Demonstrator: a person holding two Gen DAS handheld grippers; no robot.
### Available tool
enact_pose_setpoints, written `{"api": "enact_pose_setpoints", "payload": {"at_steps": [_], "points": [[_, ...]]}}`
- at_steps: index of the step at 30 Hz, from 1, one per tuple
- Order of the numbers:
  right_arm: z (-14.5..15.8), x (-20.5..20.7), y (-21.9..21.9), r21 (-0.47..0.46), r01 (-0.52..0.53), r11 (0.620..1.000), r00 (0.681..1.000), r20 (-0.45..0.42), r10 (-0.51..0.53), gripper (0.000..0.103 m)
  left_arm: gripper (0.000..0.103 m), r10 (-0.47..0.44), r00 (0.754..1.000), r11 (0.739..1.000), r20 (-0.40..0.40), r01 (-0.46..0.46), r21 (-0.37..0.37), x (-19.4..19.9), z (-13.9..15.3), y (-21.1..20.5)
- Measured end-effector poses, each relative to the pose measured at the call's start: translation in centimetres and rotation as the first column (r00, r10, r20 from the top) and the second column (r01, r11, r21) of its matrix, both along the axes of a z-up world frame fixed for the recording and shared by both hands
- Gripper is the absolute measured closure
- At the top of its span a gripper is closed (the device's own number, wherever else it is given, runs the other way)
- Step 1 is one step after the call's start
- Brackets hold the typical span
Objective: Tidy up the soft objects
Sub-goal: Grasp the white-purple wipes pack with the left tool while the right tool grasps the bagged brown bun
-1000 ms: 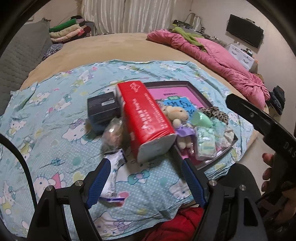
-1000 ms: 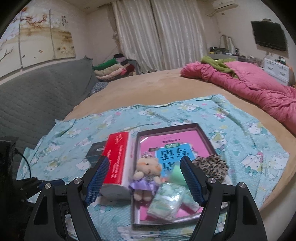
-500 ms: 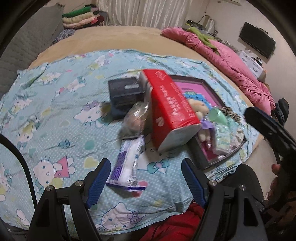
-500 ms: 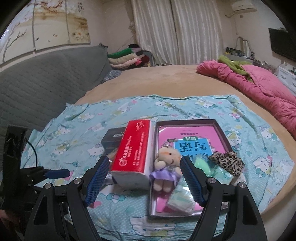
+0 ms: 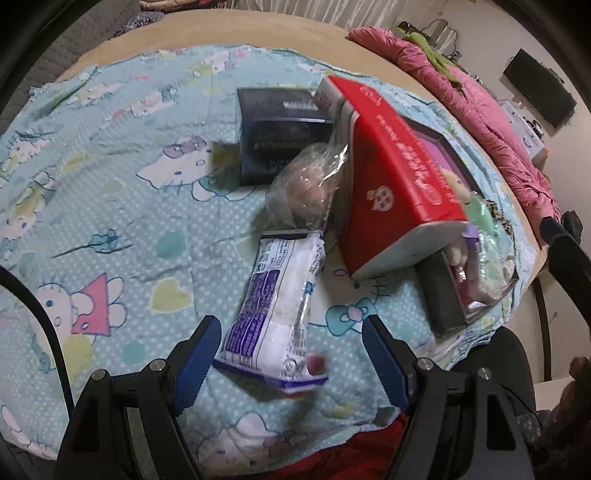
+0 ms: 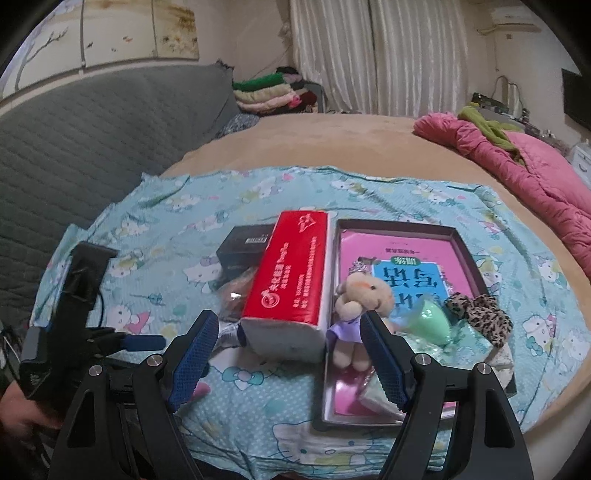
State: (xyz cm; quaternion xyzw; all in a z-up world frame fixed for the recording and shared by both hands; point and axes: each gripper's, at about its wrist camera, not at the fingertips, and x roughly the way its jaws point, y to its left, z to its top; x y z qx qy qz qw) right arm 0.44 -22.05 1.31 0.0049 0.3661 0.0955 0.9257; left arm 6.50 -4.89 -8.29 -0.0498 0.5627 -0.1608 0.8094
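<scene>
**A lived-in bedroom in a home**

A wide bed with a tan mattress cover [image 6: 295, 136] fills the room. A light blue cartoon-cat print sheet [image 6: 258, 192] is spread over its near end, and a crumpled pink quilt [image 6: 517, 162] lies along the right side. A grey quilted padded headboard [image 6: 92, 129] runs behind the bed on the left. Long white pleated curtains [image 6: 388, 55] hang at the back, beside a stack of folded clothes [image 6: 273, 92]. A white wall-mounted air conditioner [image 6: 513, 16] sits high on the right, and a black flat screen [image 5: 539, 88] hangs on the wall.
</scene>
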Motion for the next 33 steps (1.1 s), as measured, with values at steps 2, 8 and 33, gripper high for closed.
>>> {"api": "enact_pose_setpoints", "payload": {"at_steps": [2,8,33], "points": [[-0.3,0.4,0.4,-0.009,-0.006,1.000,1.000,-0.012,0.006,0.023,0.025,0.001,1.000,1.000,-0.007,-0.001,0.002,0.4,-0.6,-0.1],[-1.1,1.6,1.2,-0.044,-0.016,0.999,0.999,-0.036,0.014,0.023,0.042,-0.005,1.000,1.000,-0.020,0.005,-0.024,1.7,-1.6,0.2],[-4.7,9.5,11.7,-0.310,-0.295,0.904,0.952,-0.180,0.249,0.023,0.065,0.147,0.989,0.988,0.003,-0.146,-0.041,2.2,-0.3,9.2]]}}
